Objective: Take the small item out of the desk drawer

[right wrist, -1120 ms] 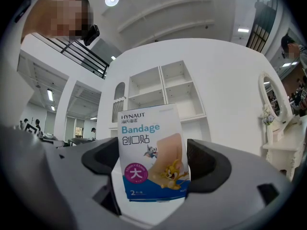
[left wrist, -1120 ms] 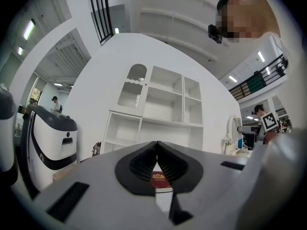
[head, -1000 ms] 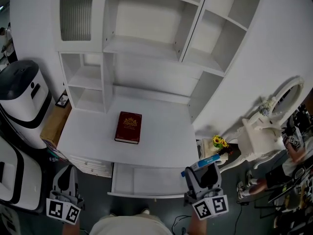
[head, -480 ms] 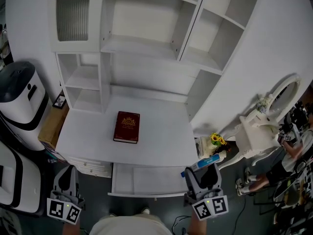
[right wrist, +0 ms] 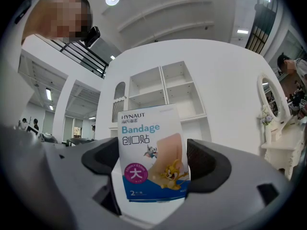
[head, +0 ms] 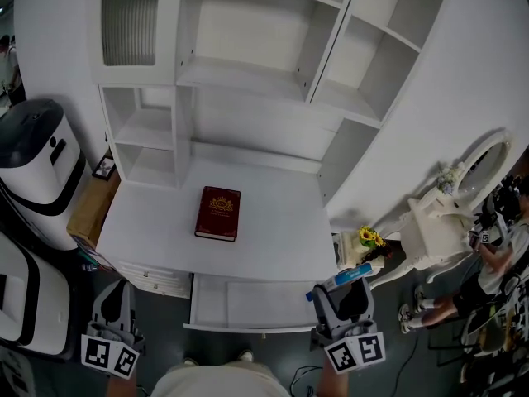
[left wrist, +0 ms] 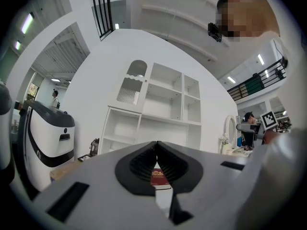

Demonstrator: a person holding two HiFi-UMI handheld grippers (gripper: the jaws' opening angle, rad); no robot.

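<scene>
1. Bandage pack [right wrist: 151, 152]: being clamped upright between the jaws of the right tool [right wrist: 153, 169], printed face turned toward that tool's camera, cartoon cat and mouse showing on it.
2. Head view: showing the same bandage pack [head: 340, 277] poking forward out of the right tool [head: 339, 294], hanging just beside the right end of the open drawer [head: 207, 304] and outside it.
3. Left tool [left wrist: 157, 157]: resting with both jaws pressed together tip to tip, pointing toward the white shelf unit [left wrist: 158, 109].
4. Also in the head view: left tool [head: 116, 298] hovering low, off the front left corner of the counter [head: 277, 234].
5. Dark red book [head: 218, 213]: lying flat on the counter, well apart from both tools.
6. Drawer: standing pulled out under the counter's front edge, white floor showing.
</scene>
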